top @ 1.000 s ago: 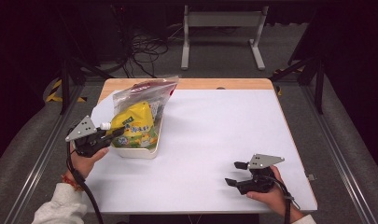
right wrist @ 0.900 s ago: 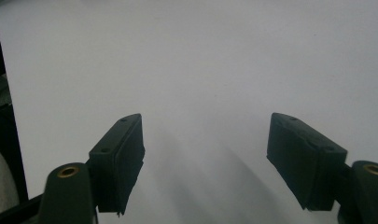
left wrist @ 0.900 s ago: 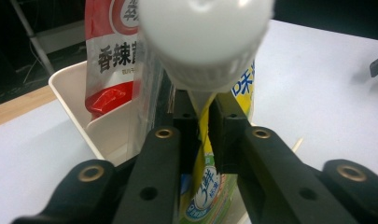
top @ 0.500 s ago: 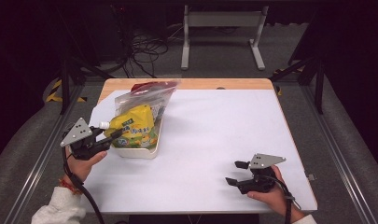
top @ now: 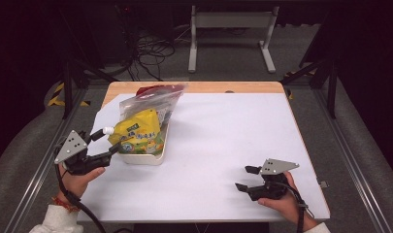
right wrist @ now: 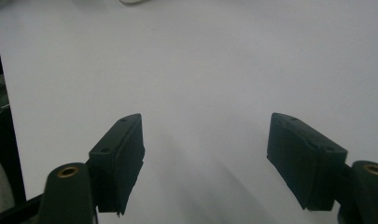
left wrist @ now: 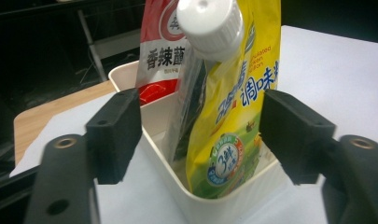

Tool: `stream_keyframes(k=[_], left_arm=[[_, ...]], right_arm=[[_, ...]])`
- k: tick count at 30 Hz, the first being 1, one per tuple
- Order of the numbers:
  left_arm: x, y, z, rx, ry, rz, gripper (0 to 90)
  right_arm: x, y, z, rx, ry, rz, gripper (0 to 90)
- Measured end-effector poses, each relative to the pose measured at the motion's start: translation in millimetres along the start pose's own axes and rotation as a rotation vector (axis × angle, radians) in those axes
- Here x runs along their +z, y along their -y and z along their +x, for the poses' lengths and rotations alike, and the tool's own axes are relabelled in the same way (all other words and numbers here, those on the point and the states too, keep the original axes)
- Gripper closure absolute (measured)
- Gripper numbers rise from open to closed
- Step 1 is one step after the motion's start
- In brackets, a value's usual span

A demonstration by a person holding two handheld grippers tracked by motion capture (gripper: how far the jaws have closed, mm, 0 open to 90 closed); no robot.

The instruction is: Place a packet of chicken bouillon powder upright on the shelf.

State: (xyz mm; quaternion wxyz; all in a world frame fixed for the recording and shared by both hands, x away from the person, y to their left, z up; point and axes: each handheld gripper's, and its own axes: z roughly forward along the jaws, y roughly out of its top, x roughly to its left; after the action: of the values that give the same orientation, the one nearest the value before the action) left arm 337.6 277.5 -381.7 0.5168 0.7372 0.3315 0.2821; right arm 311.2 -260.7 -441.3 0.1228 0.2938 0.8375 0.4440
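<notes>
In the high view the yellow pouch (top: 137, 133) is standing in a white tub (top: 150, 154) at the table's left side, leaning toward the left gripper (top: 105, 143), with a clear bag (top: 157, 99) behind it. The left gripper view is giving what that view cannot: blue writing on the pouch (left wrist: 233, 107), its white cap (left wrist: 210, 25) close to the camera, and a red-and-white packet (left wrist: 161, 44) standing behind. The left jaws have just been opening and are now standing wide, with the pouch between them but touching neither pad. The packet's top is cut off by the frame, and the tub's floor is hidden by the pouch. The right gripper (top: 248, 178) is resting well apart near the table's right front, its jaws spread wide over the bare white sheet (right wrist: 214, 70), gripping nothing. Cables (top: 150, 46) are lying on the floor beyond the table.
</notes>
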Motion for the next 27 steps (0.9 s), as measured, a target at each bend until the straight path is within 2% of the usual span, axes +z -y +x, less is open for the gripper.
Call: stream_keyframes(k=[5, 10, 15, 24, 27], left_arm=[[-5.4, 5.0, -9.3, 0.006, -0.020, 0.018, 21.0], [-8.3, 9.1, -19.1, 0.004, -0.016, 0.031, 15.4], [-12.6, 13.9, -27.7, -0.012, 0.003, 0.027, 12.8], [-4.8, 24.2, -46.4, 0.006, 0.043, 0.093, 10.5], [-2.4, 26.7, -51.7, -0.011, 0.067, 0.100, 10.0]], right_arm=[[-2.4, -1.0, -0.7, -0.004, 0.008, -0.009, 26.9], [-4.6, -2.7, -1.1, -0.010, 0.017, -0.017, 26.3], [-7.2, -3.8, -2.2, -0.010, 0.029, -0.025, 25.9], [-11.3, -5.9, -2.5, -0.028, 0.054, -0.035, 24.6], [-12.5, -6.4, -2.1, -0.036, 0.062, -0.036, 24.1]])
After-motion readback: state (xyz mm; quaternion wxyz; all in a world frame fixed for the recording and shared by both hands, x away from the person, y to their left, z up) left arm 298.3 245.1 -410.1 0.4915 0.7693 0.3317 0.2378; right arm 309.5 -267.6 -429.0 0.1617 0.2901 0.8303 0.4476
